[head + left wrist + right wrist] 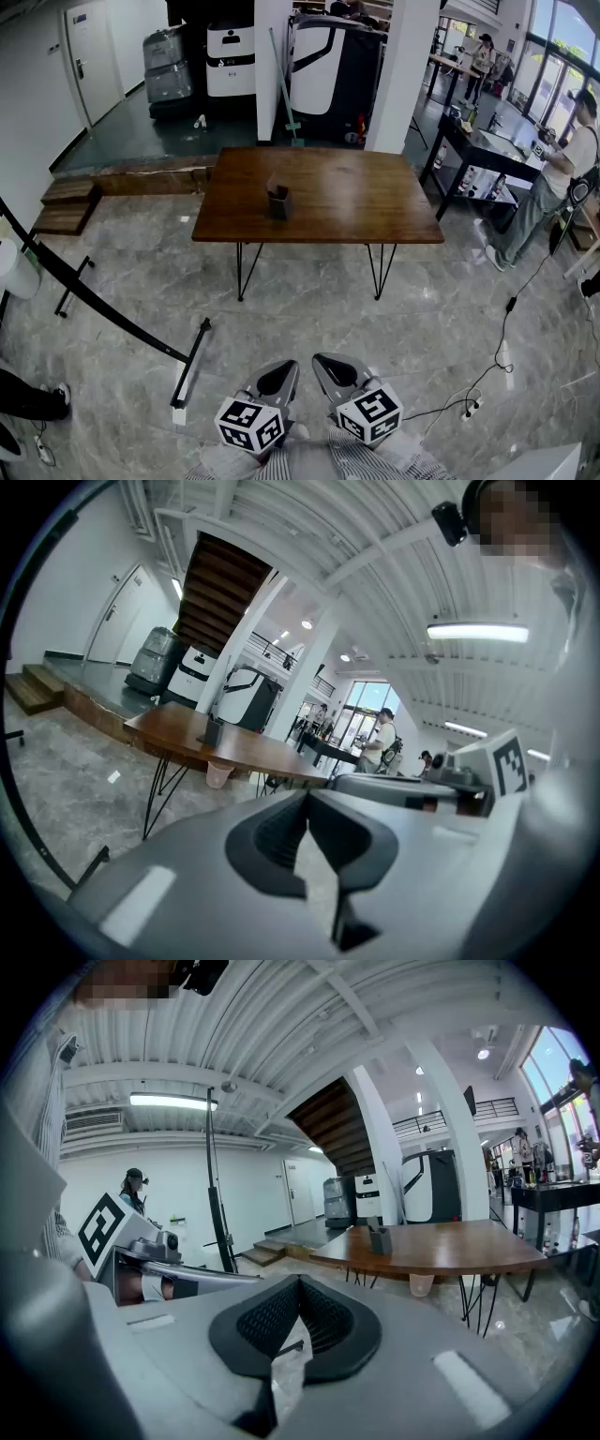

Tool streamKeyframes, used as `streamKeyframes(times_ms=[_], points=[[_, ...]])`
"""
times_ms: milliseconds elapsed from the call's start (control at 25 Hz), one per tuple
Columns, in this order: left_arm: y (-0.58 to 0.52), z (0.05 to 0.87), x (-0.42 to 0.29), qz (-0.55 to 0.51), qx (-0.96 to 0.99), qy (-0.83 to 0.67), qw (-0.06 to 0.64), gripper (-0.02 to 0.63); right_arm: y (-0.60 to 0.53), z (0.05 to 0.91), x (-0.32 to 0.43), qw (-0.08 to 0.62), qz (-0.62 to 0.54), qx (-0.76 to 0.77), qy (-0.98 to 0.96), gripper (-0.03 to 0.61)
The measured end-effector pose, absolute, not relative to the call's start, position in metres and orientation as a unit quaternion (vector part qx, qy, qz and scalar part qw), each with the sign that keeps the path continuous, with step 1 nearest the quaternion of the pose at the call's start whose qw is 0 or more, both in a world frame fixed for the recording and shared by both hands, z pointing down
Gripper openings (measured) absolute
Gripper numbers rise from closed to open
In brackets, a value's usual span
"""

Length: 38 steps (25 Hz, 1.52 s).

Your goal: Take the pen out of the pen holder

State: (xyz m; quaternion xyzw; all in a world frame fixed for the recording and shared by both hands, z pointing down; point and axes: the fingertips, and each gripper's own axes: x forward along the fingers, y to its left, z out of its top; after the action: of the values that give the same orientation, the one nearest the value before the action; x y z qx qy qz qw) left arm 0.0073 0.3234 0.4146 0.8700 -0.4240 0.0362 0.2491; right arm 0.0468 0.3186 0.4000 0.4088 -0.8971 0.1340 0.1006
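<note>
A small dark pen holder (278, 202) stands upright on the brown wooden table (356, 202), left of its middle, with something thin and dark poking from its top. It is far from both grippers. My left gripper (287, 370) and right gripper (325, 365) hang side by side over the marble floor at the bottom of the head view. Both are shut with nothing between the jaws. From the left gripper (307, 795) the holder (214, 731) shows small and far off. The right gripper (298, 1281) sees the holder (379, 1239) on the table (450, 1249).
A black curved pole on a floor stand (103, 309) runs along the left. A cable with a power strip (469, 405) lies on the floor at right. People stand by a black desk (487, 150) at far right. A pink bin (422, 1284) sits under the table.
</note>
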Motion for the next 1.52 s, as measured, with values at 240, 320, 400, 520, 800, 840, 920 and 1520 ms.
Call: streamKeyframes(times_ms=[240,320,400,520,800,840,920,1520], points=[[0.278,0.42,0.004,0.029,0.866,-0.428,0.255,0.008,0.273,0.408,0.056,0.097,0.137,0.421,-0.892,0.0],[0.259,0.425,0.005,0.031,0.867,-0.425,0.256,0.008,0.254,0.412,0.056,0.097,0.139,0.421,-0.891,0.0],[0.233,0.429,0.005,0.033,0.869,-0.424,0.254,0.008,0.232,0.416,0.055,0.099,0.137,0.421,-0.891,0.0],[0.188,0.427,0.004,0.036,0.872,-0.42,0.248,0.008,0.191,0.416,0.056,0.1,0.141,0.428,-0.887,0.0],[0.067,0.408,0.0,0.021,0.893,-0.383,0.237,0.008,0.077,0.41,0.046,0.095,0.15,0.441,-0.88,0.0],[0.05,0.409,-0.002,0.024,0.894,-0.38,0.238,0.008,0.059,0.41,0.044,0.093,0.151,0.443,-0.879,0.0],[0.019,0.409,-0.007,0.028,0.894,-0.376,0.24,0.008,0.027,0.408,0.04,0.089,0.154,0.448,-0.876,0.0],[-0.091,0.433,-0.028,0.049,0.862,-0.42,0.279,0.008,-0.07,0.424,0.028,0.105,0.188,0.428,-0.878,0.0]])
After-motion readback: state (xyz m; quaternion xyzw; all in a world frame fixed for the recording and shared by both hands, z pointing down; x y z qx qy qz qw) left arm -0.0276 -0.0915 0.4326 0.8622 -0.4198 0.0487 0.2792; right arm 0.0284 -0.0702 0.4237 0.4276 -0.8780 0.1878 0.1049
